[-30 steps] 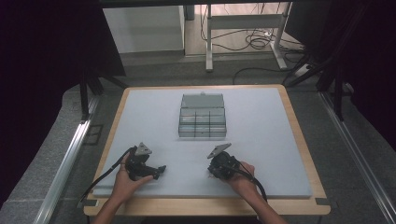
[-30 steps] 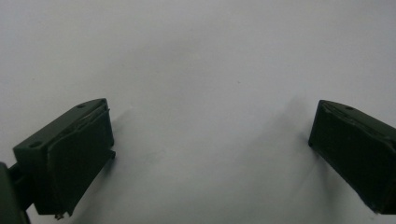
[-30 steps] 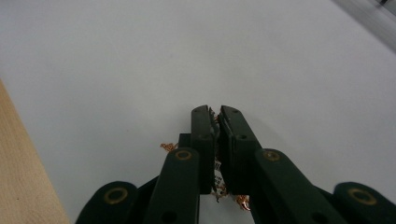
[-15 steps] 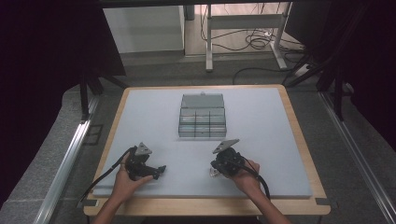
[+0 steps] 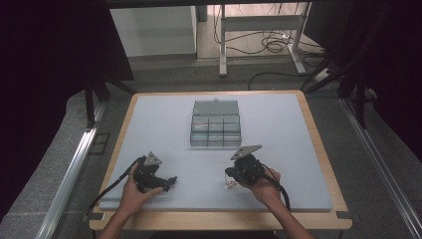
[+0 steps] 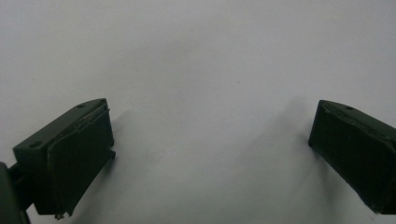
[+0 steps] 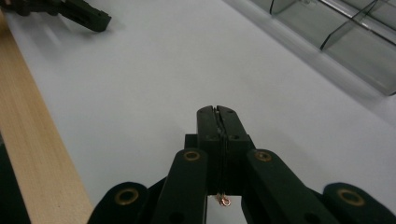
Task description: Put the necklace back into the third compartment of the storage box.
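My right gripper [image 5: 230, 175] hovers just above the light mat at front centre-right, with its jaws pressed together [image 7: 218, 110]. A tiny part with a copper ring [image 7: 225, 201] pokes out from between the pads, and it shows as a pale speck [image 5: 230, 185] hanging under the jaws in the high view. My left gripper [image 5: 170, 181] rests on the mat at the front left. Its two pads stand wide apart [image 6: 210, 154] over bare mat, with nothing between them.
A clear plastic compartment box [image 5: 215, 127] with its lid open sits at the middle of the mat, beyond both grippers; its dividers [image 7: 336, 32] show at the upper right of the right gripper view. The table's wooden rim [image 5: 219, 219] runs along the front.
The right gripper has lifted a little off the mat and edged away from the front rim, with the tiny part in its jaws. The left gripper has stayed put.
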`<state>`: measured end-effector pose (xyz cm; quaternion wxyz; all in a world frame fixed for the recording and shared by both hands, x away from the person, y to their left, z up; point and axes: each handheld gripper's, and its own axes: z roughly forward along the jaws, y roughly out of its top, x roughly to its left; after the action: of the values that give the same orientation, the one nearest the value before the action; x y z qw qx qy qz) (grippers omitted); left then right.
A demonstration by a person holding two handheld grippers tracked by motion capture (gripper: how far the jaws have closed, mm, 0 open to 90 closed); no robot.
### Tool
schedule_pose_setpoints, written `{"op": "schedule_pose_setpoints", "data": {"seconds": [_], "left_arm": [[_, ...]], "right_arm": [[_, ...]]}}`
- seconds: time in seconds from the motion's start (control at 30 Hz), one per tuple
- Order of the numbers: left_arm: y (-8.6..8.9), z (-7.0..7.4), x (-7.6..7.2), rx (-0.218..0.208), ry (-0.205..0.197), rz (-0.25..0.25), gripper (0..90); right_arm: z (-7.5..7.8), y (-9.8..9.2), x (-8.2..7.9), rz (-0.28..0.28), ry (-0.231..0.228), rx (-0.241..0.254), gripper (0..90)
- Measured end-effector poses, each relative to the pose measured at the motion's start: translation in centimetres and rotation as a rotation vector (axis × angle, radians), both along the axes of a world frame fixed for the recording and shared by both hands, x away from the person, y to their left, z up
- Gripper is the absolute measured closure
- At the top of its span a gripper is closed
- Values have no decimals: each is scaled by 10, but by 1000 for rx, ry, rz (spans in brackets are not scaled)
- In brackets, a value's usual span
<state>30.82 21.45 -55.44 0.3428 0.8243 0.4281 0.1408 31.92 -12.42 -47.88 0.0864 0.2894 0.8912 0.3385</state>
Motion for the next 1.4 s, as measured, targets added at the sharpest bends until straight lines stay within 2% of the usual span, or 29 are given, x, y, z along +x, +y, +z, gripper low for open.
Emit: {"op": "schedule_pose_setpoints", "data": {"seconds": [0.37, 0.5, 0.63, 0.73, 0.8, 0.83, 0.97, 1.4], "left_arm": [[0, 0, 0, -3, 0, 3, 0], [0, 0, 0, 0, 1, 0, 0], [0, 0, 0, 2, 2, -1, 0], [0, 0, 0, 2, 2, -1, 0], [0, 0, 0, 2, 2, -1, 0], [0, 0, 0, 0, 1, 1, 0], [0, 0, 0, -2, 0, 3, 0], [0, 0, 0, 0, -1, 0, 0]], "right_arm": [[23, -7, -4, -3, -34, 47, 881], [34, -11, -2, -13, -46, 86, 881], [41, -11, -2, -16, -58, 91, 881], [60, -12, -3, -18, -93, 103, 881], [65, -12, -3, -20, -103, 106, 881], [76, -14, -1, -24, -114, 121, 881], [89, -15, 2, -30, -123, 144, 881], [111, -14, 10, -45, -152, 157, 881]]}}
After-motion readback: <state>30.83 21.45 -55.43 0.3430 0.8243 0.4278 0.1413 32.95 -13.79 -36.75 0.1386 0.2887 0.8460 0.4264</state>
